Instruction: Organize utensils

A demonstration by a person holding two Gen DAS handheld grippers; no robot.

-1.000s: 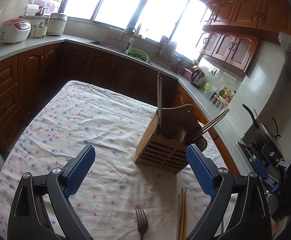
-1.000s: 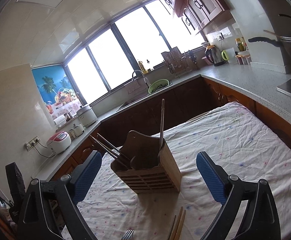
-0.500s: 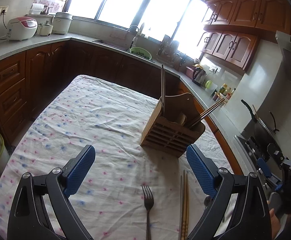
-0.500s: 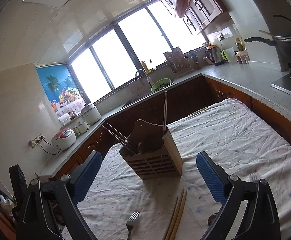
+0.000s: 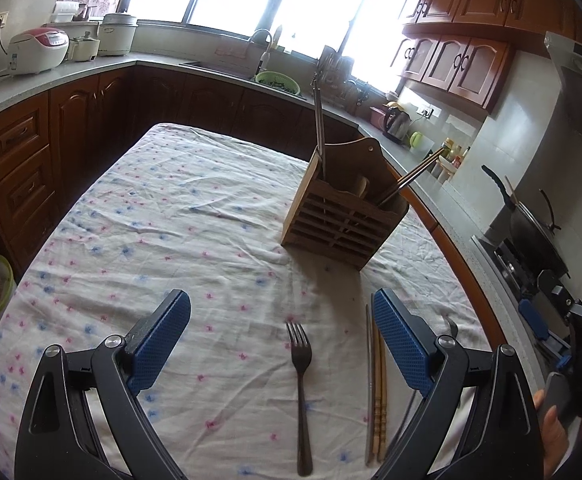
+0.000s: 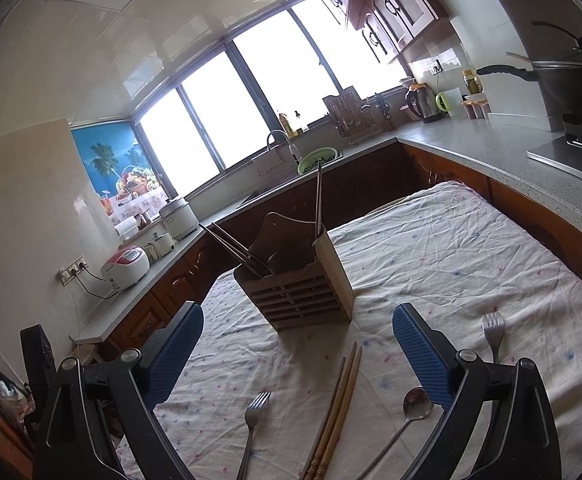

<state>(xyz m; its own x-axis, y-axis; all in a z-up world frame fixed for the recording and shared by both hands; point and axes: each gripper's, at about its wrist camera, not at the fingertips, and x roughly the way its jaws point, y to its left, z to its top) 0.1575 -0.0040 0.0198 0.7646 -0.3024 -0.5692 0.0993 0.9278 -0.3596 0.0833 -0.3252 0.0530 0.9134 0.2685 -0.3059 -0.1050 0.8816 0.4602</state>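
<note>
A wooden utensil holder (image 5: 341,220) (image 6: 299,284) stands on the floral tablecloth (image 5: 171,216) and holds chopsticks and a spoon. In front of it lie a metal fork (image 5: 301,376) (image 6: 253,416), a set of wooden and metal chopsticks (image 5: 375,384) (image 6: 337,408), a spoon (image 6: 411,408) and a second fork (image 6: 493,334). My left gripper (image 5: 281,336) is open and empty, above the near fork. My right gripper (image 6: 297,354) is open and empty, above the chopsticks.
Dark wooden cabinets and a grey counter (image 5: 51,76) wrap around the table. A rice cooker (image 5: 37,50) stands at the left, a sink with a green colander (image 5: 277,82) at the back, and a wok on the stove (image 5: 531,232) at the right.
Both grippers have pulled back from the holder. The fork, chopsticks and spoon on the cloth have come further into view. Both stay open.
</note>
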